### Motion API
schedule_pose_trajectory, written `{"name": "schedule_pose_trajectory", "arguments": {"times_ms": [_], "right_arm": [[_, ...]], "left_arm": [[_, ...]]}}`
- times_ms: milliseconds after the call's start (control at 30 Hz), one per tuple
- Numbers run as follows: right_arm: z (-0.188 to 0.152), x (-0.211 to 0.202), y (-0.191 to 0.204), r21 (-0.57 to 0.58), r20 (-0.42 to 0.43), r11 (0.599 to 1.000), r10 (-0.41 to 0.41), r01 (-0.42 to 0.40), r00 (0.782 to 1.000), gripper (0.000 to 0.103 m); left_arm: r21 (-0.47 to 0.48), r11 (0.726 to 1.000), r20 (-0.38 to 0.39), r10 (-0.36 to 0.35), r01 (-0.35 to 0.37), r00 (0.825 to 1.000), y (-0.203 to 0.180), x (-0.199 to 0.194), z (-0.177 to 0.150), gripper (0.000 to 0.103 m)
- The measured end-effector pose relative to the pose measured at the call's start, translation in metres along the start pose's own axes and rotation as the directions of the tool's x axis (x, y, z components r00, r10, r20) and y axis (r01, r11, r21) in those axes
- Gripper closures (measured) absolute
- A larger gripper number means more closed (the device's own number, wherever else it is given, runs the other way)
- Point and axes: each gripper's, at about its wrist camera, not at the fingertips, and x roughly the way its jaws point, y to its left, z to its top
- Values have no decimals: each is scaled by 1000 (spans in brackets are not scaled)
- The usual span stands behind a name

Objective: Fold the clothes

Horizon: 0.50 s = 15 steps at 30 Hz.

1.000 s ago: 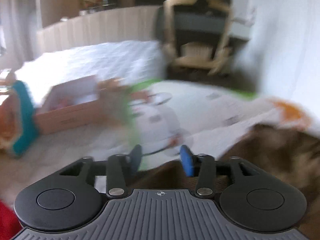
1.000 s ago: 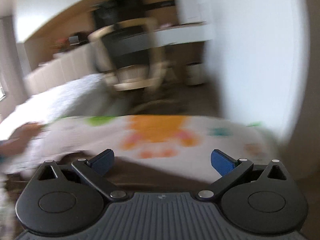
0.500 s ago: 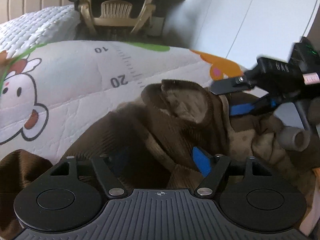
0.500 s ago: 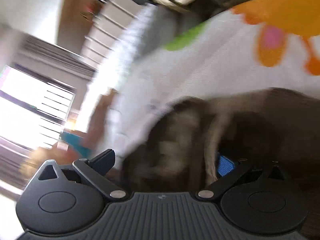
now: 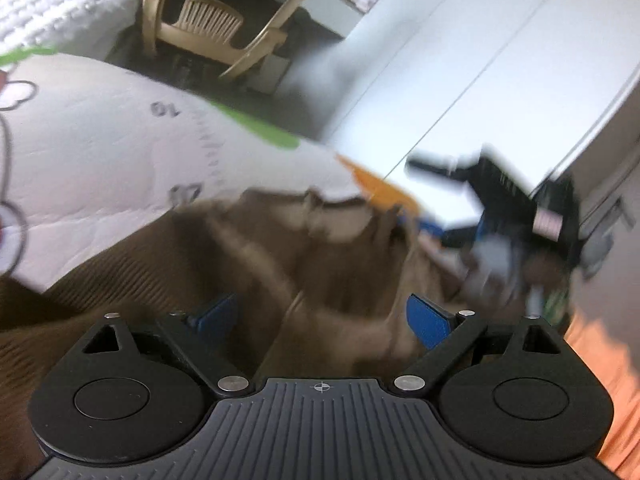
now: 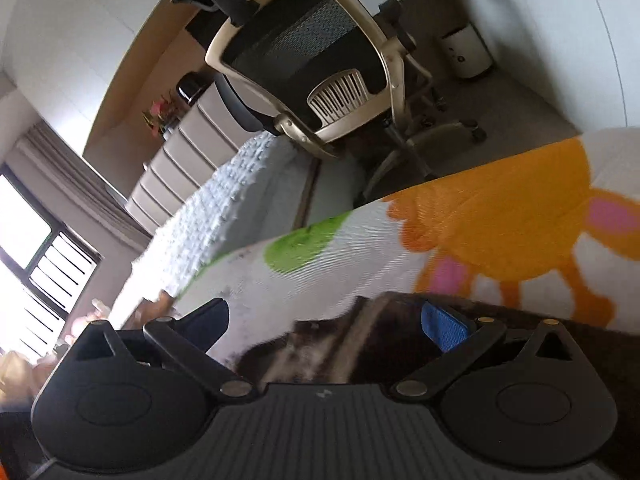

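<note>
Surface: white cartoon-print play mat (image 5: pixel 100 152), number marks, green and orange patches.
Background: mesh office chair (image 6: pixel 320 60) behind mat, white wardrobe doors (image 5: pixel 480 60) at right.
Garment: brown ribbed clothing (image 5: pixel 280 248), crumpled on mat, blurred.
Left gripper (image 5: pixel 320 316): jaws opening, wide, cloth lying between blue pads, not pinched.
Right gripper (image 6: pixel 324 320): spread wide over garment edge, cloth between the pads, none pressed.

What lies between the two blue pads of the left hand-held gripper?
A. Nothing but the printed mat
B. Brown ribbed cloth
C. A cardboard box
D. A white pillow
B: in the left wrist view the brown ribbed garment bunches between the pads of the left hand-held gripper, whose jaws are opening.
</note>
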Motion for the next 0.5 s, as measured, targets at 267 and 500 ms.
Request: {"name": "schedule_pose_trajectory", "arguments": {"times_ms": [267,500], "right_arm": [[-15,-16,-7,-157,61,970,-176,184,982,0],[-23,-47,3,-312,124,888,-313,337,941,0]], "left_arm": [[-112,990,-127,65,-80,990,13,71,35,7],[-81,983,72,168,-162,983,13,70,93,7]]}}
